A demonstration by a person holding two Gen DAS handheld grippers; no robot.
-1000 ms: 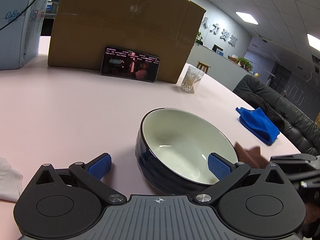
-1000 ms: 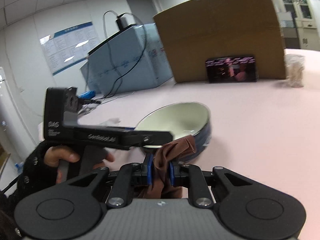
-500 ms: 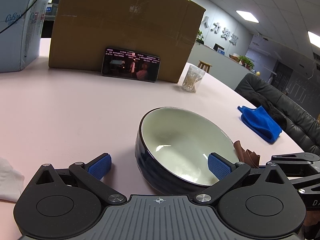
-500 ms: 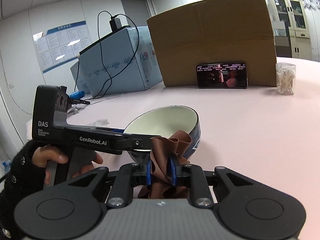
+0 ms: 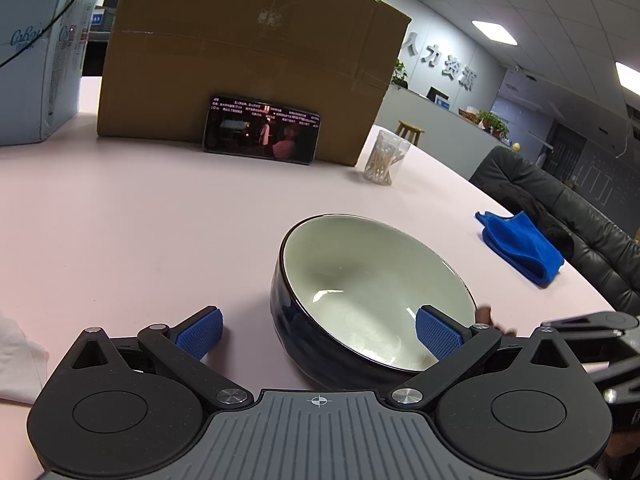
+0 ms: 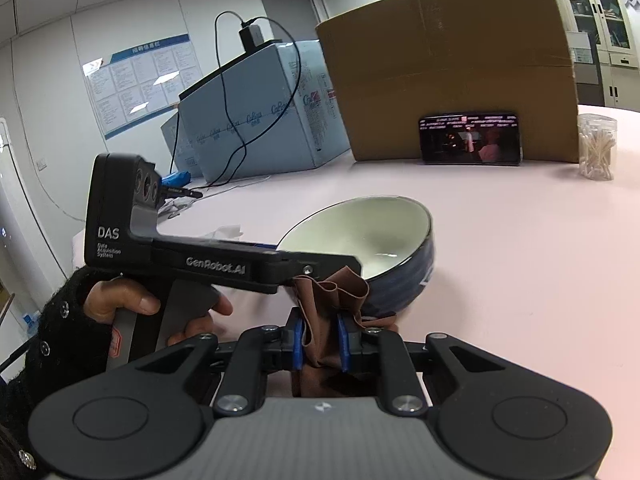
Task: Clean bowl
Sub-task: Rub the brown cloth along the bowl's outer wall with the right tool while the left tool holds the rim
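Observation:
A dark blue bowl (image 5: 372, 292) with a pale inside stands on the pink table (image 5: 140, 224), tilted toward my left gripper; it also shows in the right wrist view (image 6: 384, 240). My left gripper (image 5: 318, 332) is open, one pad left of the bowl and one pad (image 5: 438, 338) inside it over the near rim. My right gripper (image 6: 320, 338) is shut on a brown cloth (image 6: 328, 296), held just beside the bowl's outer wall. The left gripper's body (image 6: 200, 256) lies across the right wrist view.
A cardboard box (image 5: 248, 52) with a phone (image 5: 262, 130) leaning on it stands at the back. A jar of cotton swabs (image 5: 386, 158), a blue cloth (image 5: 520, 248), a light blue box (image 5: 32, 52) and a white tissue (image 5: 16, 356) are around. A black chair (image 5: 568, 216) stands at the table's right edge.
The right gripper with the brown cloth has dropped lower beside the bowl, so the cloth has nearly left the left wrist view. The left gripper stays open around the bowl's rim.

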